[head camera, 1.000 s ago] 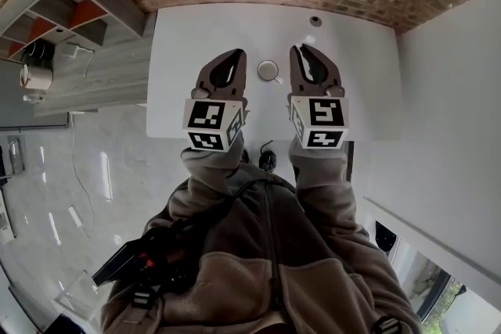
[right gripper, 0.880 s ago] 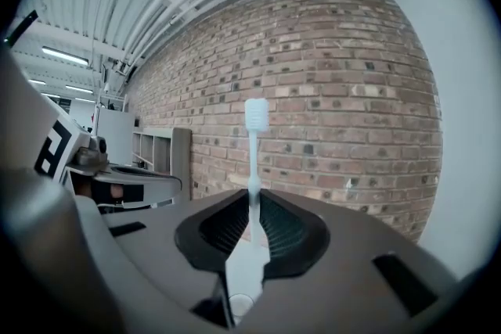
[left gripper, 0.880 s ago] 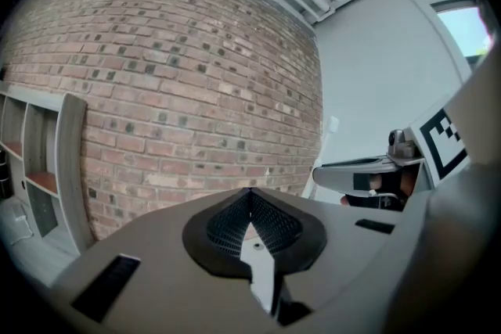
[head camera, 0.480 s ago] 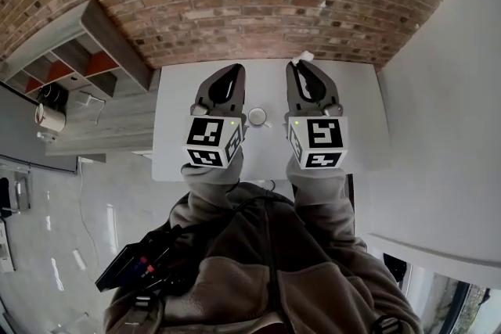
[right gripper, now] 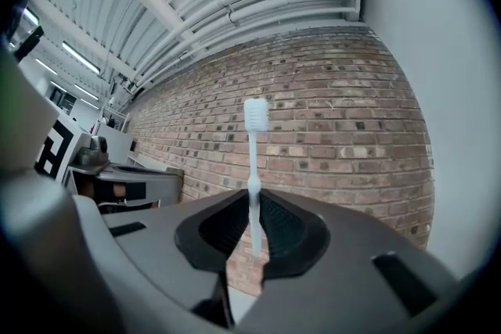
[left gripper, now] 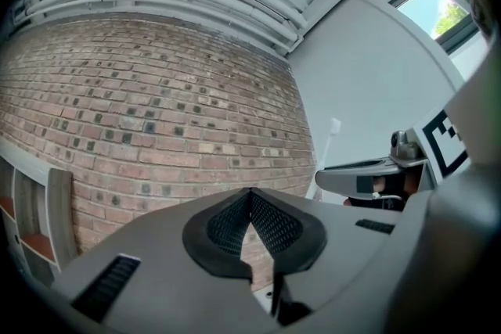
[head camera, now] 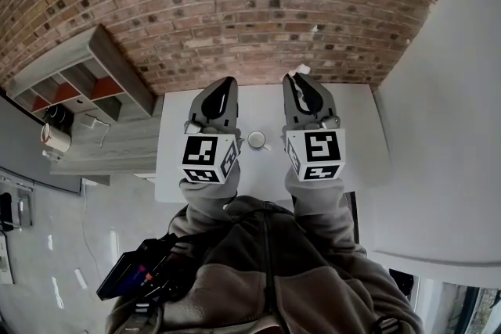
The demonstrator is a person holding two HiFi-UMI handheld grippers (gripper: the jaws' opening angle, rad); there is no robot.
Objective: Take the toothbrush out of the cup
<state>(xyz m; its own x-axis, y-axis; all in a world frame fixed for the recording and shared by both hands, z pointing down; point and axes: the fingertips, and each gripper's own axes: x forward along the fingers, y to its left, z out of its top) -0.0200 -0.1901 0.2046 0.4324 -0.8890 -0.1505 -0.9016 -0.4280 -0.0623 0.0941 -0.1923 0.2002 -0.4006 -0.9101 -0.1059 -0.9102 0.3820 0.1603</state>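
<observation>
The white toothbrush (right gripper: 254, 156) stands upright between the jaws of my right gripper (right gripper: 255, 203), which is shut on its handle, with the bristle head (head camera: 301, 72) sticking out above the jaw tips. The small white cup (head camera: 256, 140) sits on the white table (head camera: 360, 129), between and below the two grippers, and shows nothing in it. My left gripper (head camera: 224, 84) is shut on nothing and held level beside the right gripper (head camera: 298, 79). In the left gripper view the jaws (left gripper: 250, 198) meet against the brick wall, with the toothbrush (left gripper: 332, 133) off to the right.
A brick wall (head camera: 235, 4) rises right behind the table. A grey shelf unit (head camera: 94, 70) with orange compartments stands to the left. A white wall (head camera: 446, 90) closes the right side. The person's torso fills the lower head view.
Both grippers have risen and tilted up towards the wall, with the toothbrush still in the right one. The cup has stayed on the table, now lower between them.
</observation>
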